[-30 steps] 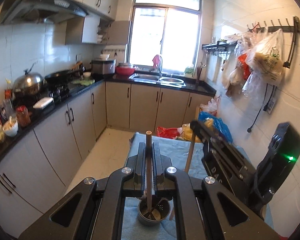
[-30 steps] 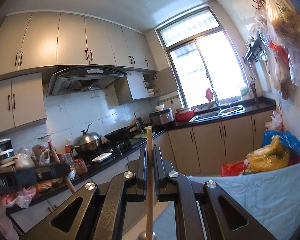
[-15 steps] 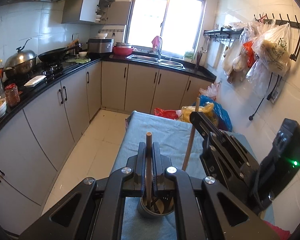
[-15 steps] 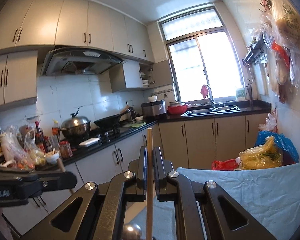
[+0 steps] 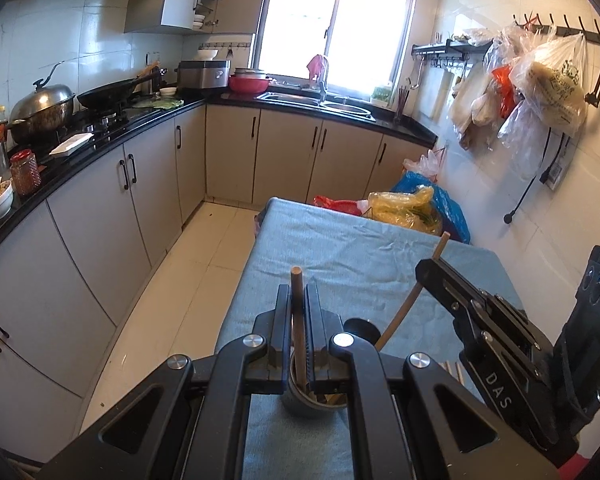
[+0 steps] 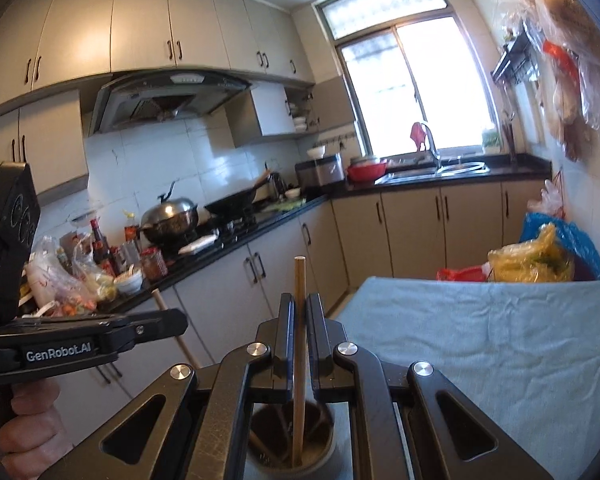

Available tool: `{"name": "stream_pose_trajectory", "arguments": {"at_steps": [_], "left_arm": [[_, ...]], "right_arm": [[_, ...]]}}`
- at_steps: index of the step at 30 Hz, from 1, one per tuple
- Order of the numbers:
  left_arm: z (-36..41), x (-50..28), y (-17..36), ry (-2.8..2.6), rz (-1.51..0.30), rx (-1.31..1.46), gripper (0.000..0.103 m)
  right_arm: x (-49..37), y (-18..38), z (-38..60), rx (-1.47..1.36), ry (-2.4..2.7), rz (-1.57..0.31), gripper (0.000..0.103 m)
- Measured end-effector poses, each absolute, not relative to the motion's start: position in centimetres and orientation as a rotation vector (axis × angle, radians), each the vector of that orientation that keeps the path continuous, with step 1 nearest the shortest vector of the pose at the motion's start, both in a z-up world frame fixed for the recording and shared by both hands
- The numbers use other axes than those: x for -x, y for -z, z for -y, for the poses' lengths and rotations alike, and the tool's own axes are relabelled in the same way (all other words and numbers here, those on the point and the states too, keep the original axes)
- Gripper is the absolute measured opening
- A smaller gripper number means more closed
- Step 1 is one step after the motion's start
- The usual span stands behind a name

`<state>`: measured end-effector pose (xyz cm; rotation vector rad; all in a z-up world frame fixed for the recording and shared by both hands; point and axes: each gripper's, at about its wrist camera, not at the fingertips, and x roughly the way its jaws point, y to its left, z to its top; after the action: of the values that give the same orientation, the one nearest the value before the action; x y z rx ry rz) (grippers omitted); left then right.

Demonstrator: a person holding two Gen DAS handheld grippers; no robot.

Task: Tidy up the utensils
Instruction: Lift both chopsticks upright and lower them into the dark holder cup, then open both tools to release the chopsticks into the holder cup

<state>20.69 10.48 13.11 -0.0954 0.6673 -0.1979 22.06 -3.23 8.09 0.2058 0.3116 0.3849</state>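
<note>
My left gripper (image 5: 298, 300) is shut on a brown wooden stick utensil (image 5: 297, 320) whose lower end reaches into a grey metal utensil cup (image 5: 300, 402) on the blue cloth. My right gripper (image 6: 299, 312) is shut on a lighter wooden chopstick (image 6: 299, 360) whose lower end stands inside the same cup (image 6: 292, 436). The right gripper also shows in the left wrist view (image 5: 440, 268), holding its chopstick (image 5: 410, 304) slanted toward the cup. The left gripper shows in the right wrist view (image 6: 168, 322), at the left.
The table carries a blue cloth (image 5: 360, 264). A black round object (image 5: 362, 330) lies on it behind the cup. Plastic bags (image 5: 412, 208) sit at the table's far end. The kitchen counter (image 5: 100, 140) runs along the left. Bags hang on the right wall (image 5: 540, 88).
Both grippers have tilted downward and lowered, so the table and cup show more. Both sticks now reach deeper into the cup. Both grips stay shut.
</note>
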Motion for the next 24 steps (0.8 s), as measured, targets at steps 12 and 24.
{"name": "stream_pose_trajectory", "arguments": {"at_steps": [12, 24], "left_arm": [[-10.2, -20.3, -12.5, 0.17, -0.666, 0.074, 0.006], [-10.3, -19.7, -12.8, 0.16, -0.662, 0.07, 0.006]], "right_arm": [[-20.9, -8.1, 3.7, -0.223, -0.403, -0.376, 0.024], [-17.9, -9.8, 5.0, -0.253, -0.405, -0.33, 0.035]]}}
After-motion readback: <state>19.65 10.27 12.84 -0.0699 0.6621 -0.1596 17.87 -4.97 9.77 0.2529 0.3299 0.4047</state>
